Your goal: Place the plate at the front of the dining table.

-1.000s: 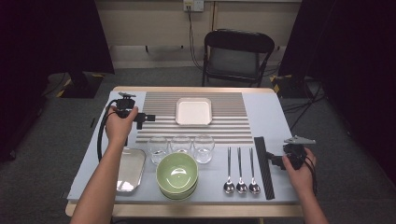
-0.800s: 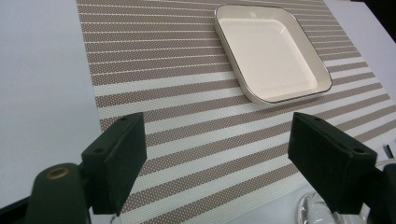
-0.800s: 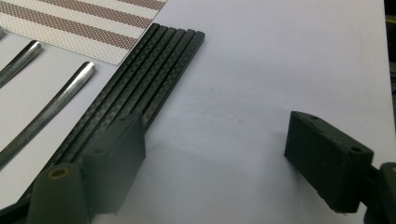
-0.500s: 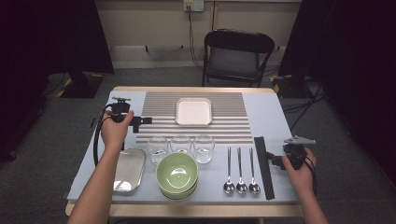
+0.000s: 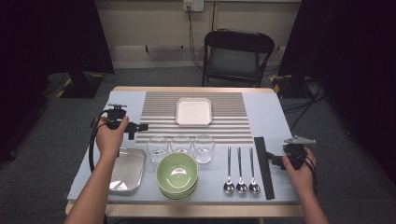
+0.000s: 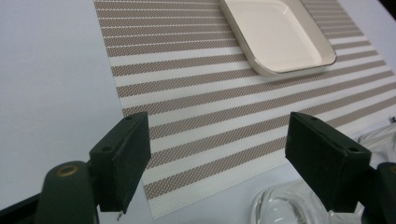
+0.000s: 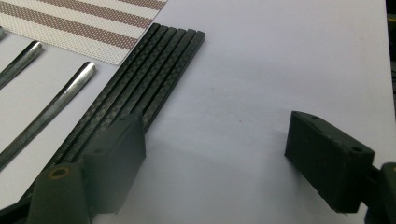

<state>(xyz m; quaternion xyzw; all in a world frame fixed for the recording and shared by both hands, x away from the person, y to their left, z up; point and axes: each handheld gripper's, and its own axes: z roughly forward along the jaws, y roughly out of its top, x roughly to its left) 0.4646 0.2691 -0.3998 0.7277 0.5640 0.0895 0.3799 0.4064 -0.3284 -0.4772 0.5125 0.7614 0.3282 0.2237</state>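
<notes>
While the left gripper (image 5: 140,126) hovers wide open and empty near the leftmost glass (image 5: 158,148), a careless descent could topple it; the right gripper (image 5: 276,160), equally agape, idles beside the chopsticks (image 5: 263,165).

Bright table, dark surroundings, soft shadows

Three clear glasses (image 5: 180,144) stand in a row, three spoons (image 5: 241,170) lie side by side. One white square plate (image 5: 194,111) sits on one striped placemat (image 5: 159,109). One metal tray (image 5: 126,169), one stack of green bowls (image 5: 177,174), bowl count unclear. One bundle of black chopsticks (image 5: 263,165), one folding chair (image 5: 237,57) behind the table.
</notes>
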